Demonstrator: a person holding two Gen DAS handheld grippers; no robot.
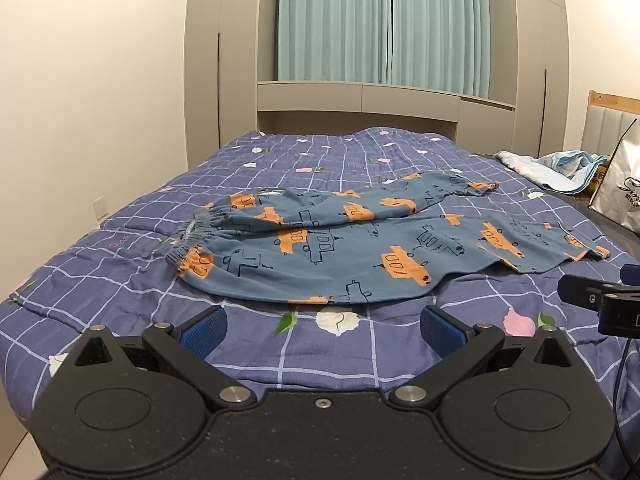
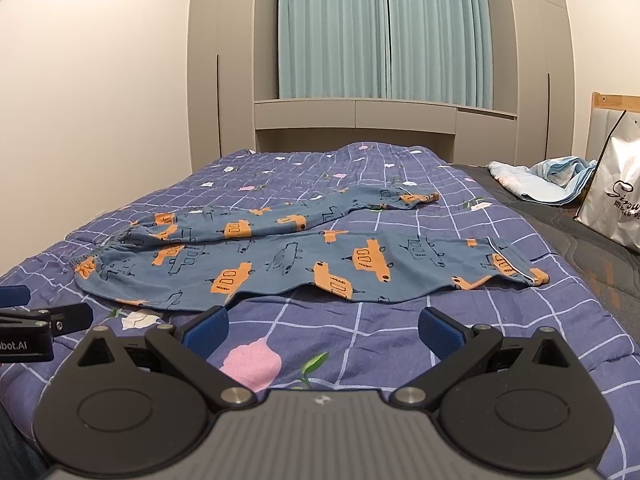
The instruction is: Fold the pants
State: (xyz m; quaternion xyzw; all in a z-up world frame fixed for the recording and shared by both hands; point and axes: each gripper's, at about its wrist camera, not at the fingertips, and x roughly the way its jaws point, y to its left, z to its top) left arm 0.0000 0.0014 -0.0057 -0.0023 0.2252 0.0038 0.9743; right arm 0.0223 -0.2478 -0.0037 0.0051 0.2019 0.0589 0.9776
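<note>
Blue pants (image 1: pixel 360 248) with orange car prints lie spread flat on the bed, waistband to the left and both legs stretched to the right; they also show in the right wrist view (image 2: pixel 304 256). My left gripper (image 1: pixel 322 328) is open and empty, just short of the pants' near edge below the seat. My right gripper (image 2: pixel 322 330) is open and empty, just short of the near leg's lower edge. Each gripper shows at the edge of the other's view.
The bed is covered by a purple checked quilt (image 1: pixel 120 280) with flower prints. A crumpled light blue blanket (image 2: pixel 556 180) and a white shopping bag (image 2: pixel 616 196) sit at the right by the headboard. Grey wardrobes and teal curtains stand behind.
</note>
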